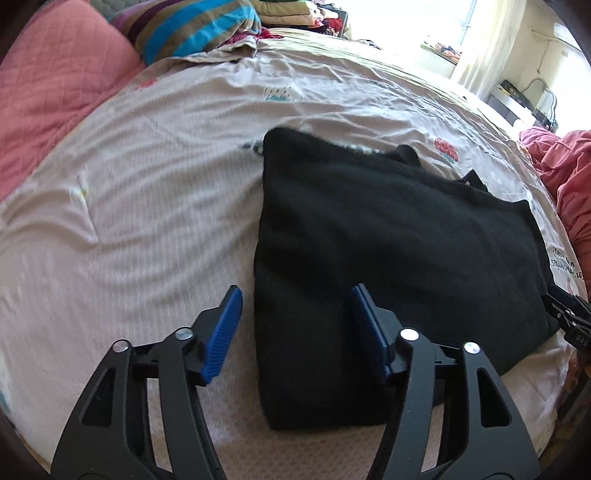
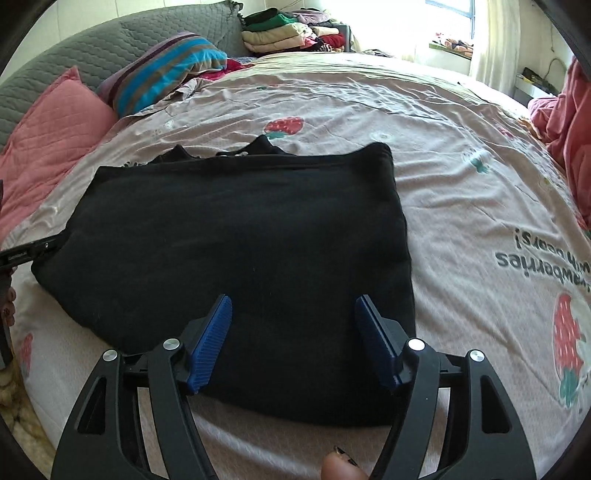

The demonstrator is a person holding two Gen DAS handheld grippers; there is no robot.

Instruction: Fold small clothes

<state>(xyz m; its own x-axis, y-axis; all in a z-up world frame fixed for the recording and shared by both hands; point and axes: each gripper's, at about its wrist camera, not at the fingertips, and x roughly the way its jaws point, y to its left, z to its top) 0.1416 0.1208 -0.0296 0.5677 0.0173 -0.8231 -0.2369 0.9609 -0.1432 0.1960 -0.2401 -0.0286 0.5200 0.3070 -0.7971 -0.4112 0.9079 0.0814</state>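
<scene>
We see a black garment (image 2: pixel 236 236) lying folded into a rough rectangle on the bed sheet (image 2: pixel 461 192), filling the middle of the right wrist view and the centre-right of the left wrist view (image 1: pixel 388 240). Its far edge shows small uneven flaps, and it lies flat with nothing resting on it.

Our right gripper (image 2: pixel 293 339) stands at the bottom of its frame with the blue pads spread wide; both hang over the near part of the garment, and nothing is pinched between them. Whether the pads touch the cloth we cannot tell. Our left gripper (image 1: pixel 295 328) is likewise spread at the bottom of its view: its left pad is over bare sheet, its right pad over the garment's left portion, with the cloth's left edge running between them, ungripped.

At the lower right edge of the left wrist view we see part of the other gripper's black body, at the garment's corner.

Around the garment the sheet is wrinkled and printed with strawberries (image 2: pixel 284 125) and lettering (image 2: pixel 535 254). In the upper left of both views lie a pink quilted pillow (image 2: pixel 51 136) and a striped pillow (image 2: pixel 166 70). A grey quilted headboard (image 2: pixel 110 44) rises behind them, and a stack of folded clothes (image 2: pixel 288 33) sits at the top centre. A bright window (image 2: pixel 450 14) is at upper right, and pink bedding (image 2: pixel 569 110) bunches at the right edge. A fingertip (image 2: pixel 340 467) shows at the bottom edge of the right wrist view.
</scene>
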